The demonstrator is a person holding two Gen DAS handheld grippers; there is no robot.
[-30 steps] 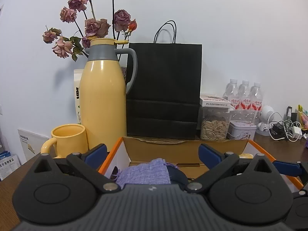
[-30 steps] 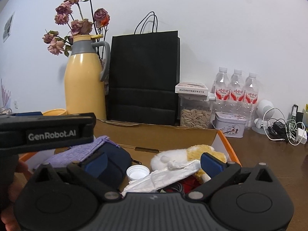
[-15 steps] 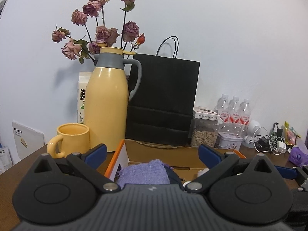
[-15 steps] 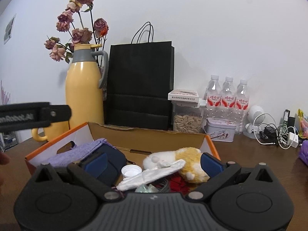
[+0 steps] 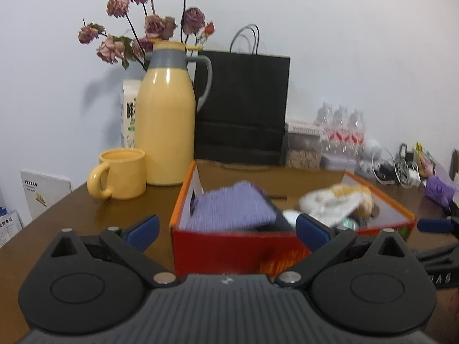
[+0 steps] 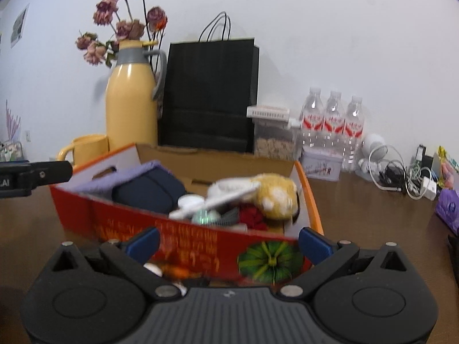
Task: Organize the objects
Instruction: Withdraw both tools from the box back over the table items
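Both grippers had pulled back from the orange box [image 5: 235, 246], which now sat farther off on the bench [image 5: 86, 218]. The left gripper [image 5: 226, 228] and right gripper [image 6: 228, 242] were spread wide and empty, so the packing looked finished.

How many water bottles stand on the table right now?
3 water bottles, in a row against the wall right of the seed container: left, middle, right. A tin covers their bases; more could be hidden behind.

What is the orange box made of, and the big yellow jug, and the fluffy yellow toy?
Orange box: looks like printed cardboard; its inside walls are bare brown.
Yellow jug: smooth and glossy, with a bright highlight; coated metal or plastic, cannot tell which.
Fluffy toy: soft plush fabric, judging by its fuzzy surface.
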